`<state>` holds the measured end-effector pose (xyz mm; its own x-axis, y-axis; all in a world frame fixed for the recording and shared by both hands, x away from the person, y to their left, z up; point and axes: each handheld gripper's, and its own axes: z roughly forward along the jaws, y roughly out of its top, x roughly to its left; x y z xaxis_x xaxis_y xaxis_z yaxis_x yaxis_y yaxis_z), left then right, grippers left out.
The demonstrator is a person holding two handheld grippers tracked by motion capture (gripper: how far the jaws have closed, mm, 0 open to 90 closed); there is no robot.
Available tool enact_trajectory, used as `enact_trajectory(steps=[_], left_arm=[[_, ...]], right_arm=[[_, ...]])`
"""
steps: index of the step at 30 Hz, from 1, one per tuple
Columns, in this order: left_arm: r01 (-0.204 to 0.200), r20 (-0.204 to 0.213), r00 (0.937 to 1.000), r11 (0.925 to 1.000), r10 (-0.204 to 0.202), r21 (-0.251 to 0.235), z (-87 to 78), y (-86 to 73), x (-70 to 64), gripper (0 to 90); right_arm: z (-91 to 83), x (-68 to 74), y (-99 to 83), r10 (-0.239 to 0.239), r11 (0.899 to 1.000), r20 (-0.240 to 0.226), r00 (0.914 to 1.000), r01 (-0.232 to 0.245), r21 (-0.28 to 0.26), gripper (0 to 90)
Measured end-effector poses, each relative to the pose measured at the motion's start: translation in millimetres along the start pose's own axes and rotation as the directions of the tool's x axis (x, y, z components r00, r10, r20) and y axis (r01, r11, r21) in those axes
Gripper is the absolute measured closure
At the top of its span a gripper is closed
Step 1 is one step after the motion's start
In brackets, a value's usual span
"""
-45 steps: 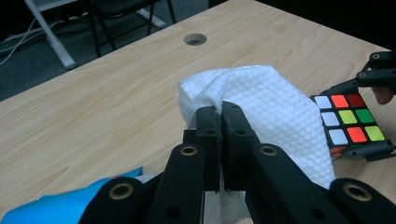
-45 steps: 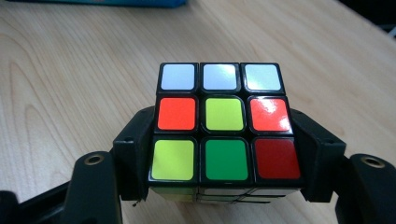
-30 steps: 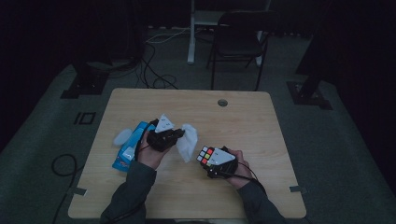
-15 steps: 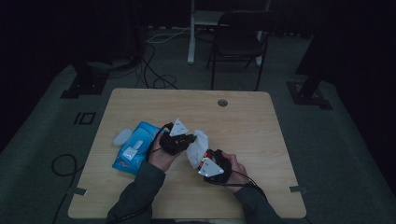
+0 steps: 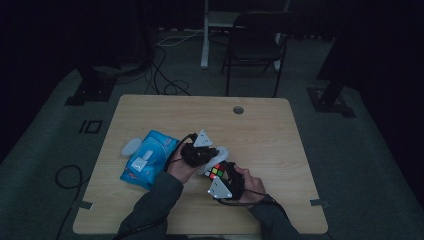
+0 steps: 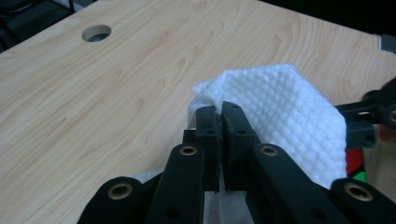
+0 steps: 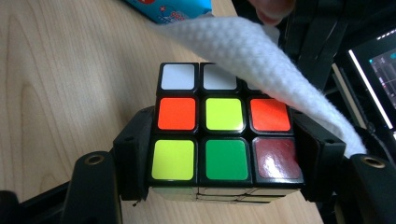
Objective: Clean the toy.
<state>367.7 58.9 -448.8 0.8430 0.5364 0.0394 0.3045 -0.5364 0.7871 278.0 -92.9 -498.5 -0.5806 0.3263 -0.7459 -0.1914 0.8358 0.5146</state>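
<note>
- Dark floor, cables and a chair (image 5: 255, 47) ringed the wooden table (image 5: 160, 107) in the high view. Both hands met near the table's middle, toward its near edge, likely so the person could work close.
- From that same view, the blue wipe pack (image 5: 147, 162) lay at about nine o'clock from the left gripper (image 5: 200, 152), just beside it and within easy reach for another sheet.
- The cube (image 5: 216, 171) sat at roughly five o'clock from the left gripper, with the right gripper (image 5: 225, 180) behind it, so one tool steadied it while the other cleaned.
- In the left gripper view, the jaws stood pressed together, pinching a fold of the white wipe (image 6: 289, 112). The cloth spread toward two o'clock over the table (image 6: 93, 102), held by its edge so the free part could drape.
- The cube (image 6: 356, 164) peeked out under the wipe at four o'clock.
- In the right gripper view, the jaws clamped the cube (image 7: 224, 126) from both sides, coloured face up toward the camera, presumably offered for wiping.
- The wipe (image 7: 261, 56) crossed the cube's corner at one o'clock, touching its top row. The pack (image 7: 173, 9) showed at twelve o'clock.
</note>
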Motion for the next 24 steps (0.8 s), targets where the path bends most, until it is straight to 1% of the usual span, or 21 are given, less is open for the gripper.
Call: enact_trajectory(steps=[2,3,5,6,7,8,9,14,17,21,22,24], left_arm=[[0.004,0.003,1.0000,1.0000,-0.004,-0.001,0.1,-0.5,0.5,87.6],[0.007,0.012,0.9999,1.0000,-0.007,-0.004,0.1,-0.6,1.8,87.7],[0.006,0.014,0.9999,1.0000,-0.006,-0.002,0.2,-0.3,2.3,87.7],[0.003,0.014,0.9999,1.0000,-0.003,0.005,0.5,0.1,2.9,87.7],[0.002,0.015,0.9999,1.0000,-0.002,0.009,1.1,0.6,3.5,87.7],[-0.002,0.021,0.9998,0.9998,0.001,0.018,1.9,1.5,4.8,87.7],[0.001,0.027,0.9996,0.9998,-0.001,0.020,2.4,1.9,5.5,87.7],[0.008,0.056,0.9984,0.9996,-0.010,0.027,4.6,3.9,8.7,87.7],[0.002,0.062,0.9981,0.9994,-0.004,0.035,6.8,5.3,8.7,87.7],[0.001,0.068,0.9977,0.9995,-0.003,0.032,8.6,6.3,9.1,87.7],[0.001,0.073,0.9974,0.9995,-0.003,0.031,9.3,6.4,9.4,87.7],[0.007,0.096,0.9953,0.9996,-0.010,0.026,10.5,6.2,11.4,87.8]], right_arm=[[-0.1,0.1,0.3,-0.005,1.000,0.006,1.0000,0.005,-0.005,33.8],[-0.6,0.1,0.5,-0.018,1.000,0.012,0.9998,0.018,-0.003,33.8],[-0.6,1.9,1.3,-0.034,0.999,0.027,0.9991,0.034,-0.003,33.9],[-0.7,2.9,1.9,-0.051,0.999,0.033,0.9982,0.051,0.000,33.9],[-0.7,2.9,1.9,-0.051,0.999,0.033,0.9982,0.051,0.000,33.9],[-0.9,4.7,3.2,-0.068,0.998,0.041,0.9968,0.068,0.004,33.9],[-1.1,5.1,3.6,-0.074,0.997,0.041,0.9964,0.074,0.004,33.9],[-2.0,4.8,4.0,-0.079,0.997,0.044,0.9959,0.079,0.001,33.9],[-1.9,5.2,4.1,-0.090,0.996,0.044,0.9950,0.090,0.000,33.9],[-2.1,6.5,4.6,-0.087,0.996,0.045,0.9952,0.087,-0.010,33.9],[-2.1,6.5,4.6,-0.087,0.996,0.045,0.9952,0.087,-0.010,33.9],[-3.6,6.1,5.5,-0.084,0.996,0.042,0.9956,0.084,-0.021,33.9]])
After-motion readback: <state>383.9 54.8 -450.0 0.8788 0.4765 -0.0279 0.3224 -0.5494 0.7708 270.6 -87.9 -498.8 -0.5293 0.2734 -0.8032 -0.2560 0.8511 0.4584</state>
